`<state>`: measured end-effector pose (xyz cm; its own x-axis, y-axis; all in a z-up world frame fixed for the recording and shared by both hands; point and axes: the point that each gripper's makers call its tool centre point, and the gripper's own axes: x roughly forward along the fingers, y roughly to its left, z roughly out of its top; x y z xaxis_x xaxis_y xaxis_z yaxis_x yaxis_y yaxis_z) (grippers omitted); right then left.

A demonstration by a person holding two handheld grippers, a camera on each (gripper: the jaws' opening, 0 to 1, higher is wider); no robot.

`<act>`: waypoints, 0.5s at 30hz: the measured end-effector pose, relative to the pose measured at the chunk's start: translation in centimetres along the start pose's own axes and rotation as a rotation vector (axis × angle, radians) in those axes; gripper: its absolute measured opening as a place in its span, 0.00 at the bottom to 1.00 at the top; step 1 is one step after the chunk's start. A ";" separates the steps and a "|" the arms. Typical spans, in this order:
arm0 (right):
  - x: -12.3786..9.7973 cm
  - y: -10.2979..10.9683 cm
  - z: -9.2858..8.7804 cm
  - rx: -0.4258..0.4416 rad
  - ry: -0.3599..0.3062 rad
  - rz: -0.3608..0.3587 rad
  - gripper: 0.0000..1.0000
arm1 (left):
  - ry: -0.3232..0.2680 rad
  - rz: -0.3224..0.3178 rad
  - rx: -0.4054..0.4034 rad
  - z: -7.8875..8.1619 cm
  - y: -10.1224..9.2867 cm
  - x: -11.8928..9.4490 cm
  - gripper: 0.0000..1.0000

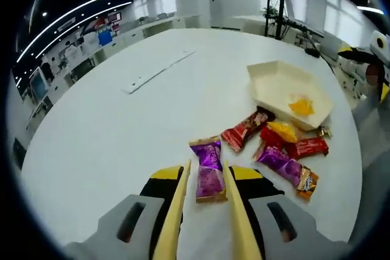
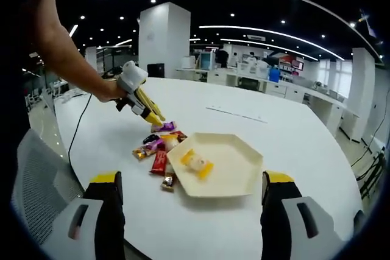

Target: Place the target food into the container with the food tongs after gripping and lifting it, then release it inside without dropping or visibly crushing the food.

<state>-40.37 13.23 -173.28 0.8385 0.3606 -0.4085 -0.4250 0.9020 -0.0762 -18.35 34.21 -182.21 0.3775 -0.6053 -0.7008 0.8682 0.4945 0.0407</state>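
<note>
My left gripper point(image 1: 207, 178) is shut on yellow food tongs point(image 1: 177, 205). The tong arms straddle a purple snack packet point(image 1: 209, 172) lying on the white table point(image 1: 122, 144); whether they touch it I cannot tell. A cream hexagonal tray point(image 1: 274, 80) to the right holds a yellow wrapped candy point(image 1: 301, 106). In the right gripper view a hand carries the left gripper point(image 2: 141, 103), and its tongs point(image 2: 152, 114) point down at the purple packet point(image 2: 163, 127). My right gripper point(image 2: 191, 178) stands open and empty over the near rim of the tray point(image 2: 234, 168), which holds the candy point(image 2: 196, 164).
Several more packets lie beside the tray: a red one point(image 1: 244, 129), a yellow one point(image 1: 283, 131), another purple one point(image 1: 280, 164) and an orange one point(image 1: 308, 182). A grey mesh chair point(image 2: 36, 193) stands by the table edge. A black cable point(image 2: 76, 132) runs across the table.
</note>
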 end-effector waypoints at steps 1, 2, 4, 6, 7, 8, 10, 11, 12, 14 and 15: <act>0.0 0.0 0.0 -0.002 0.000 -0.001 0.93 | 0.002 -0.003 0.003 0.0 -0.2 0.1 0.25; 0.0 0.0 0.0 -0.002 0.001 -0.001 0.93 | 0.019 -0.003 0.012 -0.3 -0.3 0.4 0.25; 0.0 0.0 -0.1 -0.002 0.003 -0.001 0.92 | 0.059 0.016 0.036 -1.0 -0.1 0.6 0.25; 0.0 0.0 -0.1 -0.002 0.003 -0.002 0.92 | 0.056 0.010 0.015 -1.1 -0.3 0.7 0.24; 0.0 0.0 -0.1 -0.002 0.004 -0.002 0.92 | 0.067 0.016 0.013 -1.3 -0.3 0.8 0.24; 0.0 0.0 -0.1 -0.004 0.005 -0.002 0.92 | 0.095 0.003 -0.020 -1.8 -0.5 0.7 0.22; 0.0 0.0 -0.1 -0.005 0.007 -0.002 0.92 | 0.081 0.007 -0.014 -1.5 -0.3 0.7 0.20; 0.0 0.0 -0.1 -0.004 0.006 -0.002 0.92 | 0.087 0.018 -0.013 -1.5 -0.2 0.6 0.19; 0.0 0.0 -0.1 -0.003 0.007 -0.002 0.91 | 0.091 0.018 -0.014 -1.5 -0.1 0.5 0.18; 0.0 0.0 -0.1 -0.004 0.007 -0.004 0.91 | 0.094 0.012 -0.017 -1.4 -0.2 0.3 0.17; 0.0 0.0 -0.1 -0.003 0.006 -0.002 0.91 | 0.097 0.011 -0.021 -1.5 -0.2 0.2 0.17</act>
<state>-40.42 13.20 -173.38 0.8374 0.3569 -0.4139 -0.4238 0.9022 -0.0796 -18.92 34.89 -183.46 0.3530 -0.5367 -0.7664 0.8569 0.5144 0.0344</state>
